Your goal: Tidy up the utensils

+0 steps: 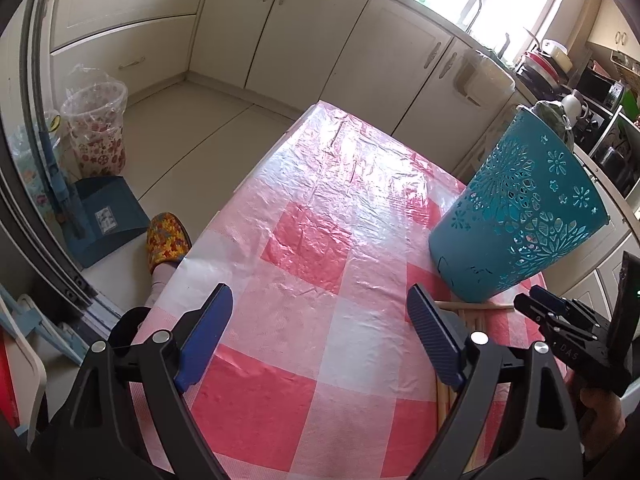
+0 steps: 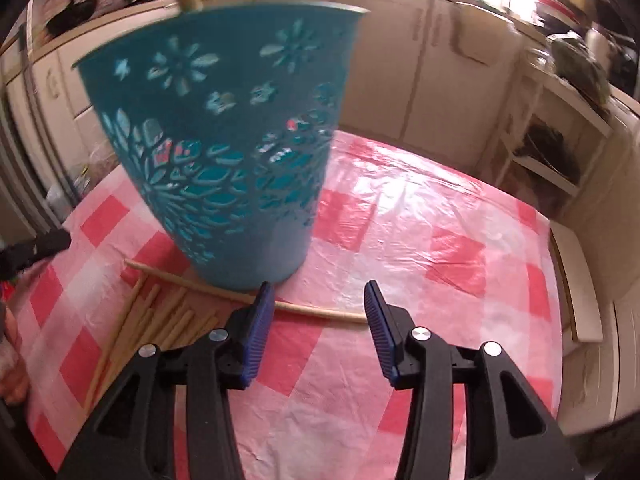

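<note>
A tall teal holder (image 2: 224,152) with flower-shaped holes stands on the table (image 2: 420,240), which has a pink and white checked cover. A wooden handle tip (image 2: 188,0) pokes out over its rim.

Just in front of the holder lie some wooden sticks (image 2: 160,320). One long stick (image 2: 320,312) lies sideways, touching the bottom of the holder. The others lie in a bunch beside it, pointing toward the person.

The right gripper (image 2: 319,320) hangs just above the table, near the long stick. Its two blue fingers are spread apart and hold nothing.

The left gripper (image 1: 320,332) hangs over the table too, a bit away from the holder. Its fingers are spread wide with nothing between them. The bunch of sticks lies next to its right finger.

A foot in a bright slipper (image 1: 167,240) stands on the floor by the table.
</note>
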The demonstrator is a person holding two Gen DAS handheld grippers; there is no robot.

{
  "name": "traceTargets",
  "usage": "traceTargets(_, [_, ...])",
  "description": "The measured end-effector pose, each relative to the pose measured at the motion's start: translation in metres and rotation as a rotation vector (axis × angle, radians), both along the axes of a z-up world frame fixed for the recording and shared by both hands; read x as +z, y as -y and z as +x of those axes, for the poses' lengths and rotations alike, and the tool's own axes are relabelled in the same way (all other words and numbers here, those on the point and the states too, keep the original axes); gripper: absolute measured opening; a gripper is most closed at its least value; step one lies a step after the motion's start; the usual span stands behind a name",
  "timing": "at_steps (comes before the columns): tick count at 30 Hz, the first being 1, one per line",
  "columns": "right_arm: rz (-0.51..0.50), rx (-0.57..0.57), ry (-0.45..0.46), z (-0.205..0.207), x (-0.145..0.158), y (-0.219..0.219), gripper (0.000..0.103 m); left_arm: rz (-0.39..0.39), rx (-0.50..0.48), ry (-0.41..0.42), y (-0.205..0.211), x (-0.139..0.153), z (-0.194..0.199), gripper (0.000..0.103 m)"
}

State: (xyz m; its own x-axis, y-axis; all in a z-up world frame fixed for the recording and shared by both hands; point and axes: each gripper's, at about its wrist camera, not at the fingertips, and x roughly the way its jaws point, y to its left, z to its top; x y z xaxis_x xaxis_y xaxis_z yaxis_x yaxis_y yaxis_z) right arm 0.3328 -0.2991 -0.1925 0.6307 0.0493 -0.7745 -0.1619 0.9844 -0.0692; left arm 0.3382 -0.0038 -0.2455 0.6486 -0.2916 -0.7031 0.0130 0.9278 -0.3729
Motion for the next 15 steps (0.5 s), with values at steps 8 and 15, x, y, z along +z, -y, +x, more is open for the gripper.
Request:
traceTargets(8, [0.005,0.213,-0.119,0.021,-0.018,0.025,0.04,0.013,0.006,-0.004,0.002,-0.001,0.003,0.085])
traceTargets(15, [0.019,0.393,-0.218,-0.006,-0.013,0.008,0.019,0.029,0.009,-0.013,0.005,-0.002,0.004,0.085])
